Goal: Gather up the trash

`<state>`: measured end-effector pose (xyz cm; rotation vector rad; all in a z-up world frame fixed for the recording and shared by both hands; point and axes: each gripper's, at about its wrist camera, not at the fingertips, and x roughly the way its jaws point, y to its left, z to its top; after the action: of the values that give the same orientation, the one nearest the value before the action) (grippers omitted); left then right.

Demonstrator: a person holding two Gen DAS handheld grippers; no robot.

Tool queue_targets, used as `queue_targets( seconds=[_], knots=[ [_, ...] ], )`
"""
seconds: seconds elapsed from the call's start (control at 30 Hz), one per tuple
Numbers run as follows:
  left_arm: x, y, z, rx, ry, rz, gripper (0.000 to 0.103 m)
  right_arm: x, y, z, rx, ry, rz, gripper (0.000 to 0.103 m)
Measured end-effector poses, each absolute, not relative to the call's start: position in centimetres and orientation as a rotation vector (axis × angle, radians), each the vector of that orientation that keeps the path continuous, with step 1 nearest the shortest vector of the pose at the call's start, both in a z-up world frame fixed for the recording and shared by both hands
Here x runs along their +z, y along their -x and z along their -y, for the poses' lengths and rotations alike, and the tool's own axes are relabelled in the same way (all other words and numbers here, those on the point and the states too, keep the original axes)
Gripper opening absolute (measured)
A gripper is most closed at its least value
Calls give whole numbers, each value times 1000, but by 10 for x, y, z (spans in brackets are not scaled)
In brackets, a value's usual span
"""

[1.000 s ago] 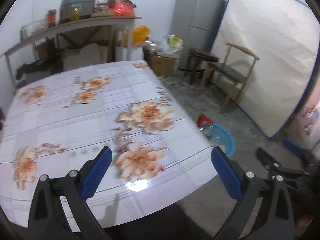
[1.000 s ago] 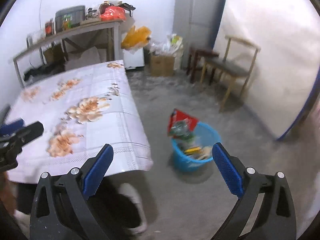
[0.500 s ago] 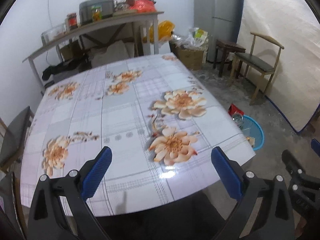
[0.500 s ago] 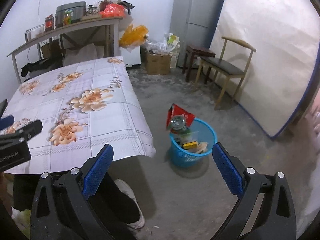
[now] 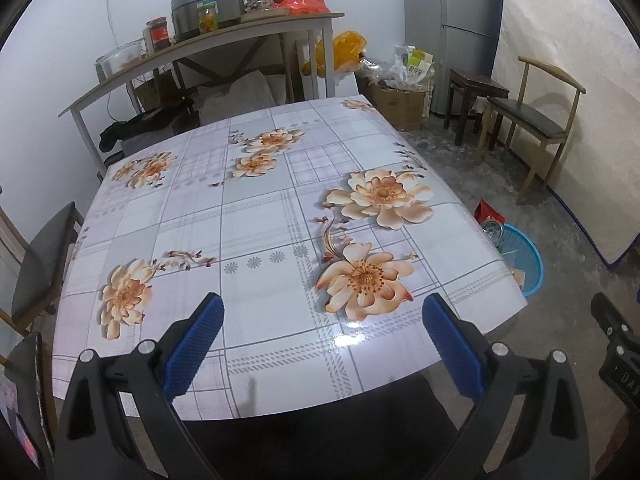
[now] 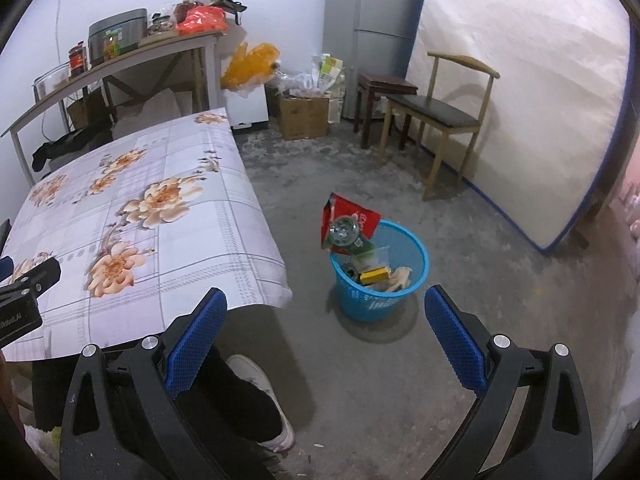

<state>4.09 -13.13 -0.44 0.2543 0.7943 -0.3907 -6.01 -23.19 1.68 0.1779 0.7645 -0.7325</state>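
The left claw (image 5: 322,340) hangs over the near edge of the tabletop (image 5: 256,240), its two blue pads spread wide apart with nothing between them. Ahead of it the flowered cloth lies bare from the near edge to the far one. To the right of this claw, down past the corner of the tabletop, part of the blue trash basket (image 5: 528,256) shows on the floor, with a red wrapper (image 5: 486,212) poking up at its far rim.

The right claw (image 6: 326,330) is also spread wide and grips nothing. It hangs above the concrete floor (image 6: 480,280), off the right side of the tabletop (image 6: 160,240). The blue trash basket (image 6: 380,304) stands on the floor just ahead of this claw, between its two pads in the view, and well apart from them. Inside sit the red wrapper (image 6: 352,216), a clear bottle (image 6: 344,232) leaning at the far rim, a yellow packet (image 6: 374,276) and some pale scraps; the smaller pieces are too small to name with any confidence. Below the right claw's left pad a dark trouser leg and a white shoe (image 6: 260,384) of the person stand on the floor. At the left edge of the right wrist view the black tip of the left claw (image 6: 30,280) reaches over the cloth.
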Motion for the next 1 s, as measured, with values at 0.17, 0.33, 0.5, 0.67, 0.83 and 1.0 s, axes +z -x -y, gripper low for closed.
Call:
queue_targets(
  seconds=[0.17, 0.33, 0.5, 0.67, 0.83, 1.0],
  knots=[
    [-4, -39, 133, -387, -263, -798, 97, 17, 63, 236, -735, -190, -763, 95],
    [-3, -37, 133, -378, -272, -794, 97, 17, 63, 237, -735, -189, -762, 95],
    [-2, -36, 133, -373, -278, -791, 97, 18, 63, 237, -735, -190, -763, 95],
    [-2, -36, 132, -372, -278, -793, 97, 18, 63, 236, -737, -187, -761, 95],
    [-2, -36, 132, -373, -278, -793, 97, 18, 63, 236, -739, -187, -762, 95],
    [-2, -37, 131, -371, -278, -793, 97, 18, 63, 234, -738, -188, -761, 95]
  ],
)
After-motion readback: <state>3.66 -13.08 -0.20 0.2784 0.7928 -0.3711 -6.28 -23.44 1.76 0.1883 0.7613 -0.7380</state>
